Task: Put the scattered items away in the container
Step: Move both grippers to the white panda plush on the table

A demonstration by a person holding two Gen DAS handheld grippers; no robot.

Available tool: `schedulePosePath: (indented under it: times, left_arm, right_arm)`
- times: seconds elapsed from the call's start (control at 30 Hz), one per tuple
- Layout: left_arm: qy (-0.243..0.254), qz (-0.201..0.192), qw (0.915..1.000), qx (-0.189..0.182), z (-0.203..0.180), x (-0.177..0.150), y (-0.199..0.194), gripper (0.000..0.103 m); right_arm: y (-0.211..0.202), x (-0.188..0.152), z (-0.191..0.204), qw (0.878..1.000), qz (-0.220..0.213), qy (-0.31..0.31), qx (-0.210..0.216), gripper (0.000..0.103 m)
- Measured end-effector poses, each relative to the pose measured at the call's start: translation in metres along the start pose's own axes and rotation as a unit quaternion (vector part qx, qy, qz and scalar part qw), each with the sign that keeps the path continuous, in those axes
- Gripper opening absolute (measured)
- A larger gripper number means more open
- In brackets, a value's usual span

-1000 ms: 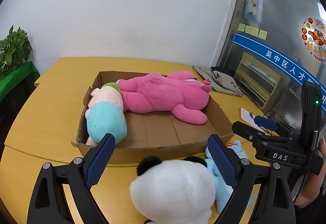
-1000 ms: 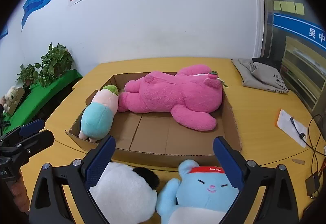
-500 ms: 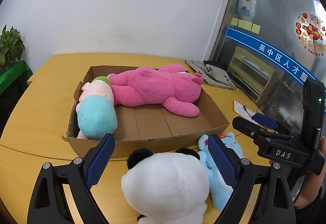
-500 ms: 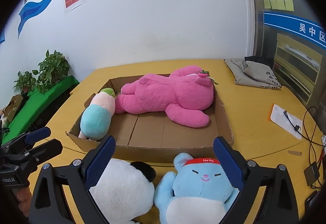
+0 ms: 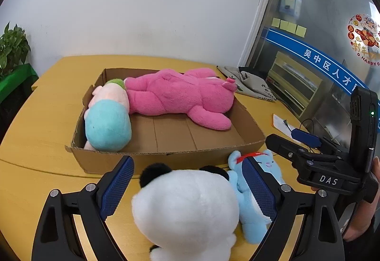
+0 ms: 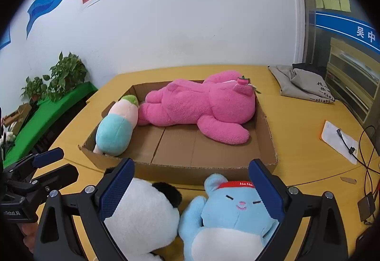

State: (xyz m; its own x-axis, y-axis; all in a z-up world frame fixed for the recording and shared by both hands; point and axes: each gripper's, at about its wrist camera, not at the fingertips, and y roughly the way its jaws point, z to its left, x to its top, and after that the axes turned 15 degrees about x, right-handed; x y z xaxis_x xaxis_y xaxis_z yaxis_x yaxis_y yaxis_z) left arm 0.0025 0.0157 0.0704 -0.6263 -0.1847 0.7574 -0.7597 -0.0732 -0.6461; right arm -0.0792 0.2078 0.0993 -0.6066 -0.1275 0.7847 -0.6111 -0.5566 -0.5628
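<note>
The left tool (image 5: 187, 192) and right tool (image 6: 191, 192) hung with jaws spread wide over 2 plush toys, a white panda (image 5: 187, 208) and a blue cat (image 6: 228, 215), lying side by side on the desk (image 6: 301, 118) just in front of the cardboard box (image 6: 204, 169). Inside the box lay a pink bear (image 6: 201, 106) and a pastel radish doll (image 6: 117, 128).

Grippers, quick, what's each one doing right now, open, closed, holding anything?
Left gripper: open, holding nothing, fingers either side of the white panda plush.
Right gripper: open, holding nothing, above the blue plush.

white wall (image 5: 147, 11) | yellow table (image 6: 296, 113) | potted plant (image 6: 66, 73) | glass partition (image 5: 315, 30), sticky notes (image 6: 332, 3)
</note>
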Motion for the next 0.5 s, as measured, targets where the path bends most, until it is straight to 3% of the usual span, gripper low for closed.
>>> schedulePosePath:
  times: [0.27,0.5]
  left_arm:
    - [0.002,0.012,0.9997,-0.02,0.002,-0.002,0.002,0.095]
    - [0.002,0.044,0.9984,-0.034,0.019,-0.012,0.019,0.095]
  right_arm:
    - [-0.005,-0.005,-0.005,1.0,0.004,-0.003,0.016,0.097]
    - [0.004,-0.03,0.004,0.999,0.023,0.001,0.047,0.097]
